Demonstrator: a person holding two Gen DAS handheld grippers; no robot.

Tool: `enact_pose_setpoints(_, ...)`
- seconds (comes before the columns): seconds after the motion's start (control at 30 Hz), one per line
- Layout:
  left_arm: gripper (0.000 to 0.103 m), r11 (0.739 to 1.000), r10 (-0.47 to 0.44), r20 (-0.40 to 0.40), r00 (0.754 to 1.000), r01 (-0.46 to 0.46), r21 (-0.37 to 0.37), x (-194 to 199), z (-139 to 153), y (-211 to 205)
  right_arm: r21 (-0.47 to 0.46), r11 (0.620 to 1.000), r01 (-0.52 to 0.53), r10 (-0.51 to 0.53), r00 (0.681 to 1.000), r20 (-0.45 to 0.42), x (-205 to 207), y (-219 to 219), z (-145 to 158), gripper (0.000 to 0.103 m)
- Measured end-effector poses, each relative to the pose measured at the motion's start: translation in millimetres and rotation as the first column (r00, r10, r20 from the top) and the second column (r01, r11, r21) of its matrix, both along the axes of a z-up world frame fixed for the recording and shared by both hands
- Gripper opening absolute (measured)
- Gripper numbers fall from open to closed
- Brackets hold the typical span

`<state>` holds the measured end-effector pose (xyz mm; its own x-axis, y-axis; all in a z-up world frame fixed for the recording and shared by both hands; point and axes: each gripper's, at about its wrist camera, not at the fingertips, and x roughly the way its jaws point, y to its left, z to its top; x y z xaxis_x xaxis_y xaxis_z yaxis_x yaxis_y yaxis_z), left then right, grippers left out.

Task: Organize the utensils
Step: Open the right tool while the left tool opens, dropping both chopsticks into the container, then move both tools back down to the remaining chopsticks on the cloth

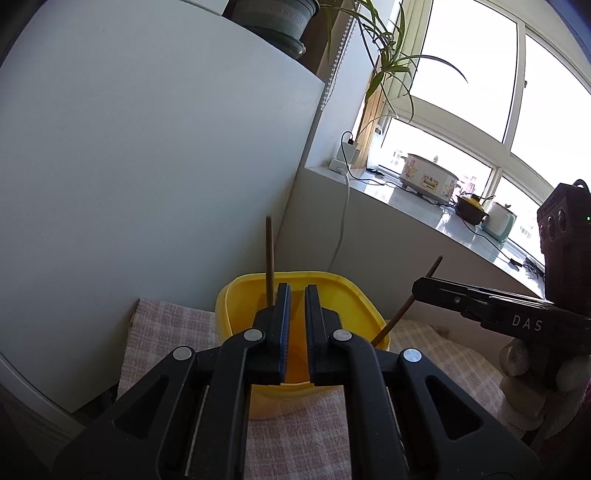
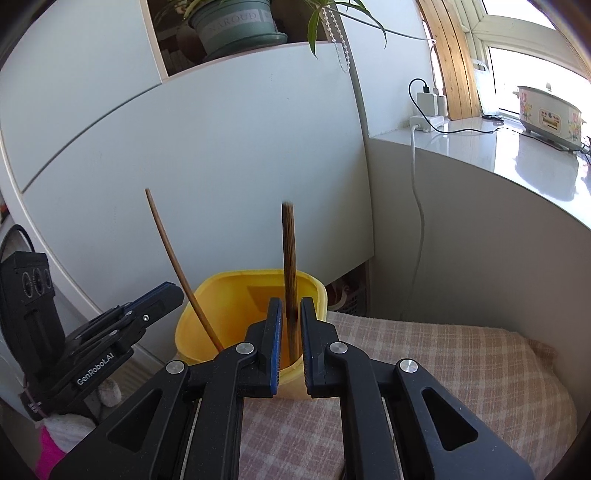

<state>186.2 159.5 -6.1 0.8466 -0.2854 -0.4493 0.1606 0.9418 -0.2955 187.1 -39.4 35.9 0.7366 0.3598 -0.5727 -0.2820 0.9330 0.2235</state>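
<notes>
A yellow plastic cup (image 1: 354, 291) (image 2: 207, 295) stands on a pink checked cloth. One brown chopstick (image 1: 269, 254) (image 2: 173, 258) stands in the cup, leaning on its rim. My left gripper (image 1: 297, 295) hovers over the cup, jaws slightly apart with nothing between them; the standing chopstick is just outside its left finger. It shows in the right wrist view (image 2: 162, 295). My right gripper (image 2: 291, 306) has a second brown chopstick (image 2: 289, 266) (image 1: 406, 306) upright between its narrowly parted jaws, lower end inside the cup. That gripper appears at right in the left wrist view (image 1: 419, 288).
A white cabinet (image 1: 147, 166) stands right behind the cup. A grey windowsill (image 1: 424, 206) at right carries a charger with cables, a flowered cooker (image 1: 428, 177) and small pots. A potted plant (image 2: 236, 26) sits on the cabinet. The checked cloth (image 2: 443, 362) extends right.
</notes>
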Motion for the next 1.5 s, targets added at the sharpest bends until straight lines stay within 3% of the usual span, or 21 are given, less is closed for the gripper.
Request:
enact_pose_setpoints(0.03, 0.009, 1.000, -0.002, 0.003, 1.000, 0.002, 0.006, -3, 1, -2, 0.000, 1.000, 0.003, -0.003, 1.000, -0.002, -2, -1, 0, 0.026)
enact_pose_setpoints(0.37, 0.009, 0.999, -0.016, 0.030, 0.999, 0.015, 0.031, -41, 9, -15, 0.021, 1.000, 0.013, -0.013, 1.000, -0.004, -30, -20, -3, 0.027)
enact_pose_setpoints(0.67, 0.009, 0.996, -0.070, 0.005, 0.998, 0.069, 0.055, -71, 9, -38, 0.023, 0.999, 0.049, -0.049, 0.999, 0.007, -65, -52, -5, 0.027)
enact_pose_setpoints(0.8, 0.024, 0.993, -0.109, -0.021, 0.994, 0.110, 0.044, -81, 3, -52, 0.020, 0.997, 0.078, -0.078, 0.997, -0.007, -80, -71, -12, 0.027)
enact_pose_setpoints(0.97, 0.024, 0.986, -0.160, -0.082, 0.984, 0.162, 0.025, -87, -10, -71, -0.004, 0.992, 0.128, -0.128, 0.991, -0.034, -96, -96, -26, 0.027)
enact_pose_setpoints(1.2, 0.024, 0.969, -0.245, -0.187, 0.951, 0.247, -0.012, -90, -38, -98, -0.008, 0.982, 0.187, -0.187, 0.975, -0.123, -107, -131, -59, 0.027)
enact_pose_setpoints(1.5, 0.025, 0.943, -0.332, -0.352, 0.875, 0.310, -0.119, -81, -86, -126, 0.019, 0.979, 0.204, -0.191, 0.940, -0.282, -104, -152, -108, 0.027)
